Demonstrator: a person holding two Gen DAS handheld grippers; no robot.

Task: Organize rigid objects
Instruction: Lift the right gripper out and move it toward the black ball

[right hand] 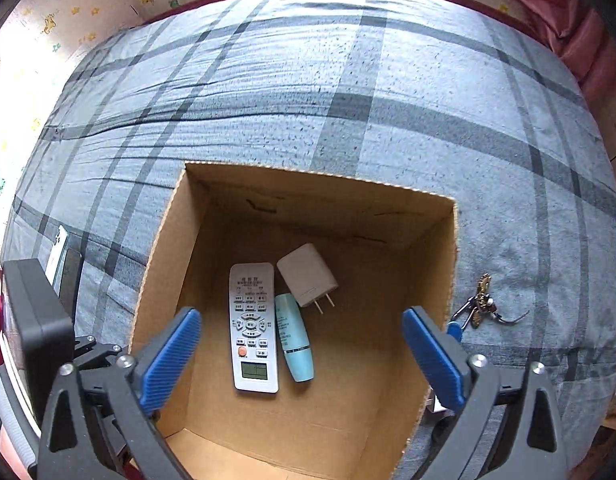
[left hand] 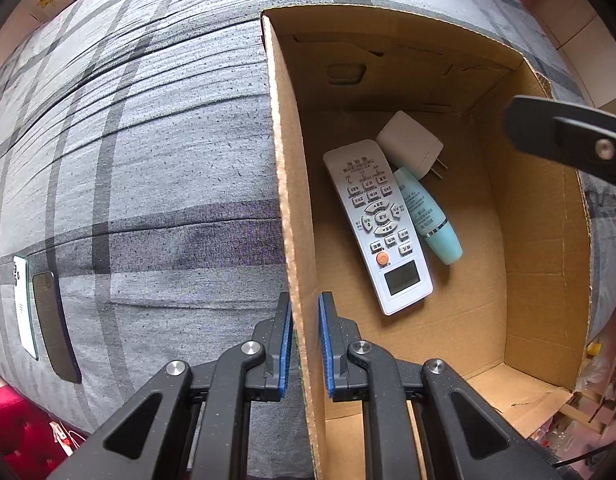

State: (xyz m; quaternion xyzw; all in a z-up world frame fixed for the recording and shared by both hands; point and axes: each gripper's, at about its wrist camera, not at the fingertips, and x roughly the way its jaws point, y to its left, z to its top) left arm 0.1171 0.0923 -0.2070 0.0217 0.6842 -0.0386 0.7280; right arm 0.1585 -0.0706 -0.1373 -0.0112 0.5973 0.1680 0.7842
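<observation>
An open brown cardboard box point(right hand: 431, 248) sits on a bed covered by a grey plaid sheet point(right hand: 387, 92). On the box floor lie three things: a long white remote control with grey buttons and one orange button point(right hand: 253, 326), a white two-pin wall charger point(right hand: 306, 275) at its 1 o'clock and touching its top corner, and a slim pale-turquoise cosmetic tube point(right hand: 293, 337) lying just beside the remote at its 3 o'clock, its upper end close to the charger's pins. The left gripper point(left hand: 306, 344) straddles the box's left wall, its blue-padded fingers point(left hand: 286, 344) drawn close on either side of the cardboard edge; whether both pads press the wall cannot be told for certain, though the gap is narrow and only the wall fills it. The right gripper point(right hand: 302, 364) hangs over the box opening with its blue ribbed fingers point(right hand: 172, 360) spread wide and nothing between them. Outside the box, at 3 o'clock in the right wrist view, a bunch of metal keys with a brass charm point(right hand: 481, 308) lies on the sheet. At 9 o'clock, well apart from the box, a white phone point(left hand: 24, 304) and a dark flat phone-like slab point(left hand: 54, 326) lie side by side.
</observation>
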